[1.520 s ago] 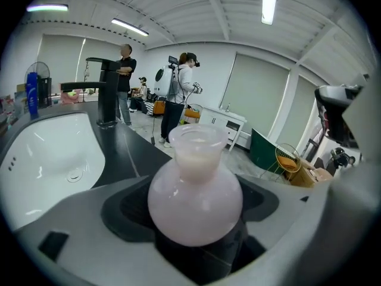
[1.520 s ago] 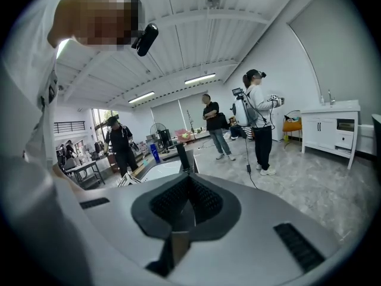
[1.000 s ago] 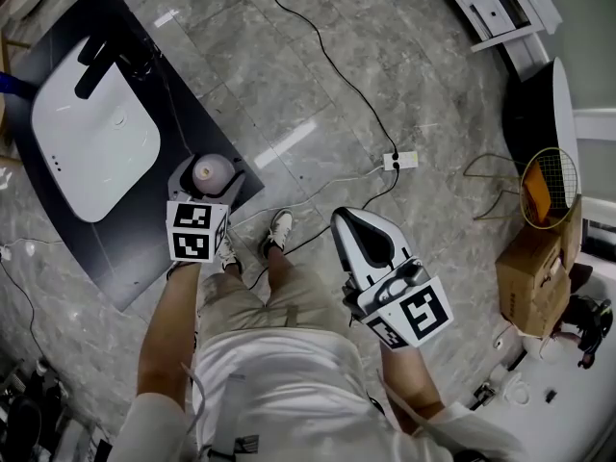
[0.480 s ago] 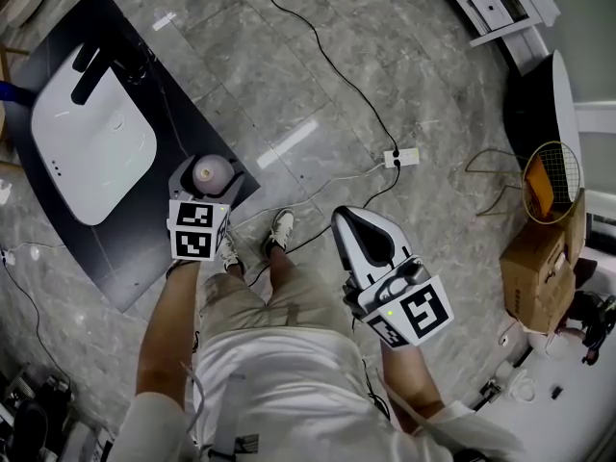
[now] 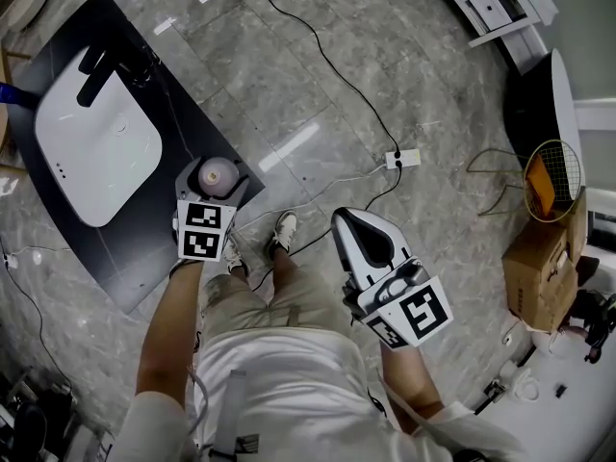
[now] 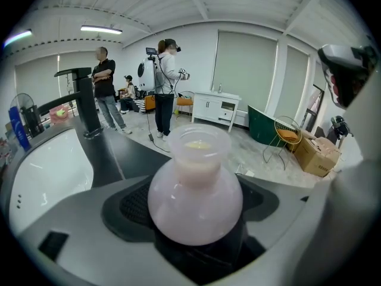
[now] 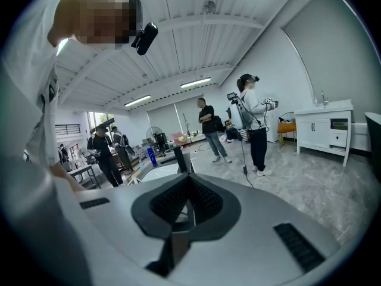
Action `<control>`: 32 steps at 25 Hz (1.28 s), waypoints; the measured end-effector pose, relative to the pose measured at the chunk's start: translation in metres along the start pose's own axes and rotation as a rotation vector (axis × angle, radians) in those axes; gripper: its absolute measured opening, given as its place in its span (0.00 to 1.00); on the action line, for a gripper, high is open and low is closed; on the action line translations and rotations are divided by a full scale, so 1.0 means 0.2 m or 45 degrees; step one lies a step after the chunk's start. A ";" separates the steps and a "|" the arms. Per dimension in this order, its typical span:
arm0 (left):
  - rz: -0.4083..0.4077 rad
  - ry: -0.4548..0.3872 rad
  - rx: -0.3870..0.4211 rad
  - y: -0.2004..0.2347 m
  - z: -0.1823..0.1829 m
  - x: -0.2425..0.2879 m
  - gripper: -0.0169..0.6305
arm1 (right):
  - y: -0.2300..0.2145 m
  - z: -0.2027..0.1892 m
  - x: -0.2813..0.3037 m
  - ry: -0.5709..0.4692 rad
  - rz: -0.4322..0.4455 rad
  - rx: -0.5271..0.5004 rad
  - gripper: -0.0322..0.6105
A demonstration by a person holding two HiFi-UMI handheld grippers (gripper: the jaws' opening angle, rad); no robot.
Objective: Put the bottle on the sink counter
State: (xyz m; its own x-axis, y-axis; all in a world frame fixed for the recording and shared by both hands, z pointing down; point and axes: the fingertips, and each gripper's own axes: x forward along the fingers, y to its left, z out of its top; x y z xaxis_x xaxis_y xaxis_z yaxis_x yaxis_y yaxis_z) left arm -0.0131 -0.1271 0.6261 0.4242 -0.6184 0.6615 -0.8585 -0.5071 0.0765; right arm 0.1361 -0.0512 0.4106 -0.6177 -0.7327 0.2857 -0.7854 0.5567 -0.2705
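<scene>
A round pale pink bottle [image 5: 218, 171] with a wide open neck sits between the jaws of my left gripper [image 5: 214, 179], which is shut on its body. In the left gripper view the bottle [image 6: 195, 195] fills the middle. It hangs over the near right corner of the black sink counter [image 5: 115, 258]; I cannot tell whether it touches the top. The white basin [image 5: 96, 147] and black faucet [image 5: 96, 65] lie further left. My right gripper [image 5: 364, 243] is held over the floor at the person's right, shut with nothing in it, as the right gripper view [image 7: 187, 210] confirms.
A black cable runs over the marble floor to a power strip [image 5: 402, 159]. A cardboard box [image 5: 534, 277], a yellow wire chair [image 5: 551, 186] and a white cabinet [image 5: 500, 8] stand at the right. Several people [image 6: 166, 82] stand beyond the counter.
The left gripper with the bottle has shifted slightly to the right over the counter's corner. The right gripper has stayed where it was.
</scene>
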 end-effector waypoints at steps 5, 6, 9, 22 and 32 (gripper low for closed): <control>0.002 0.007 0.027 -0.01 -0.01 0.00 0.65 | 0.03 0.00 0.00 -0.005 -0.013 0.000 0.07; 0.006 0.010 0.042 -0.01 -0.01 0.00 0.65 | 0.03 0.00 -0.01 -0.006 -0.016 0.000 0.07; 0.022 0.025 0.087 -0.01 -0.03 0.01 0.65 | 0.05 0.01 -0.01 -0.014 -0.025 -0.002 0.07; 0.010 0.061 0.085 -0.02 -0.04 0.02 0.65 | 0.12 0.07 -0.08 -0.058 -0.103 -0.026 0.07; -0.023 0.095 0.071 -0.03 -0.03 0.03 0.65 | 0.18 0.11 -0.14 -0.088 -0.173 -0.033 0.07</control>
State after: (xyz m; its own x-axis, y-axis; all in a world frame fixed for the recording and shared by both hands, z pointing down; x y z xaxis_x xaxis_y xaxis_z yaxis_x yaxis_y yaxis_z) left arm -0.0066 -0.1234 0.6346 0.4153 -0.5635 0.7141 -0.8326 -0.5517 0.0488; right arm 0.1266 -0.0195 0.3723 -0.5021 -0.8267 0.2538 -0.8629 0.4597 -0.2098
